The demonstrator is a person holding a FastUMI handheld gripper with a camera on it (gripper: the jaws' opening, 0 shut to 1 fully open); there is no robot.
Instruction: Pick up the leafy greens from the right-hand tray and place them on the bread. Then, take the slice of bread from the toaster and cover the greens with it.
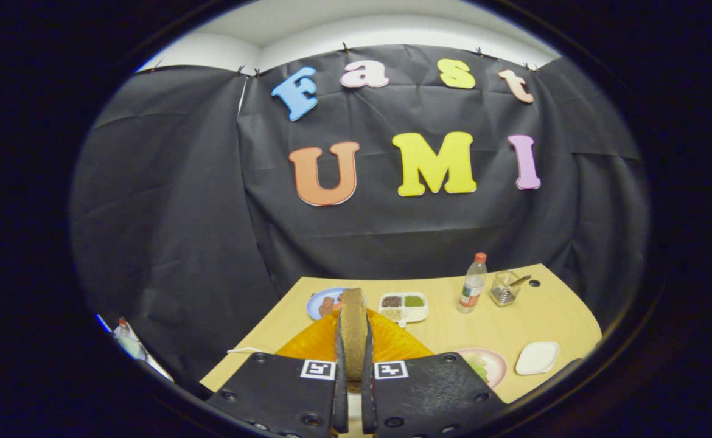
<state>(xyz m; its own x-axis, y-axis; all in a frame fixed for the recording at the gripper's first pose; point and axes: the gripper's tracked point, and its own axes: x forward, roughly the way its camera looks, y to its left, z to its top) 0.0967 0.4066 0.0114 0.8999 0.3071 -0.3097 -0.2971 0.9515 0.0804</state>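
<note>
My gripper [352,359] is shut on a slice of brown bread [352,322], which stands on edge between the two fingers and sticks up ahead of them. Behind and below the slice lies an orange mat [392,344]. Just right of the fingers sits a pink plate [495,362] with leafy greens [479,367] on it, partly hidden by the right finger. The toaster and the other slice of bread are hidden.
On the tan table [453,328] stand a blue plate with brown food [322,302], a white divided tray [403,305], a plastic bottle with a red cap [473,283], a glass jar with a spoon [506,287] and a small white dish [537,357].
</note>
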